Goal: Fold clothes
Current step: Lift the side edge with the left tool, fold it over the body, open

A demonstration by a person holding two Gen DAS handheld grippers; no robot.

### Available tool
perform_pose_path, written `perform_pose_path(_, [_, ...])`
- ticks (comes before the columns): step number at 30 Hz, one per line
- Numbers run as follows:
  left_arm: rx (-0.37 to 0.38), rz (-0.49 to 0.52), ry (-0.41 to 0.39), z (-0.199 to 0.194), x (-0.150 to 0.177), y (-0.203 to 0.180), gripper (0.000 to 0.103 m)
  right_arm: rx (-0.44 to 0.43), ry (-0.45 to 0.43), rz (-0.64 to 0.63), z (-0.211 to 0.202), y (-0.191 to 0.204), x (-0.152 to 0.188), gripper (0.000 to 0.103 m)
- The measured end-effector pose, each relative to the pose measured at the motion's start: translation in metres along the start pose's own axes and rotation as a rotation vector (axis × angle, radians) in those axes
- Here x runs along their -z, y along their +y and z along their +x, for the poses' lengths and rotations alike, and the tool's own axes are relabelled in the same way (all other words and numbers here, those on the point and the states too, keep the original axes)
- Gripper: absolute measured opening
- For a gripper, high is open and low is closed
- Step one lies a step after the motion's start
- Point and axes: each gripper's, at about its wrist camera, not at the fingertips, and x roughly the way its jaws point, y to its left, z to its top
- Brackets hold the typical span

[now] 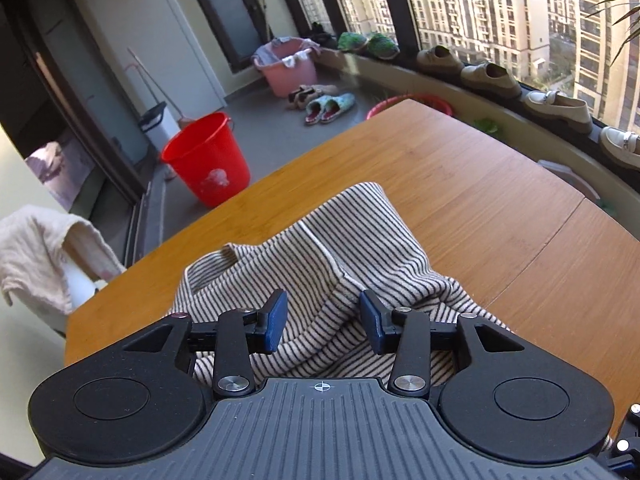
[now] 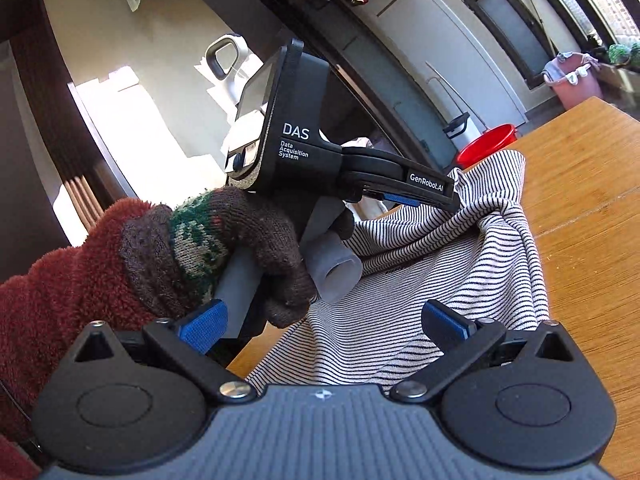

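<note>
A black-and-white striped garment [image 1: 320, 248] lies bunched on the wooden table [image 1: 460, 184]. My left gripper [image 1: 323, 304] points down at it with its blue pads [image 1: 276, 322] apart. A ridge of the cloth runs up between them, and neither pad presses on it. In the right wrist view the same garment [image 2: 420, 280] stands in raised folds beside the left gripper [image 2: 448, 196], which a gloved hand [image 2: 240, 240] holds. My right gripper [image 2: 324, 322] is wide open just above the near part of the cloth, with nothing gripped.
A red bucket [image 1: 206, 158] stands on the floor past the table's far left edge. A pink basket [image 1: 286, 66] and slippers [image 1: 330, 108] lie farther back. Shoes [image 1: 490, 74] line the window sill on the right. A pale cloth [image 1: 36, 252] hangs over something at left.
</note>
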Motion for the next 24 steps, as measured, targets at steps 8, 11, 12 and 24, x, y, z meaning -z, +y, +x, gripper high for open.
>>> perform_pose_path(8, [-0.048,-0.105,0.021,0.018,-0.01,0.027,0.011,0.011,0.003,0.018,-0.001,0.001,0.002,0.103])
perform_pose_path(11, [-0.037,-0.125,-0.014,0.009,-0.017,0.033,0.009,0.015,0.008,0.027,-0.001,0.0,0.003,0.103])
perform_pose_path(12, [-0.03,-0.129,-0.031,0.004,-0.021,0.034,0.009,0.017,0.01,0.03,0.0,-0.001,0.003,0.103])
perform_pose_path(24, [0.101,-0.171,-0.161,-0.038,-0.063,0.015,0.01,0.07,0.013,0.06,0.003,-0.001,0.003,0.103])
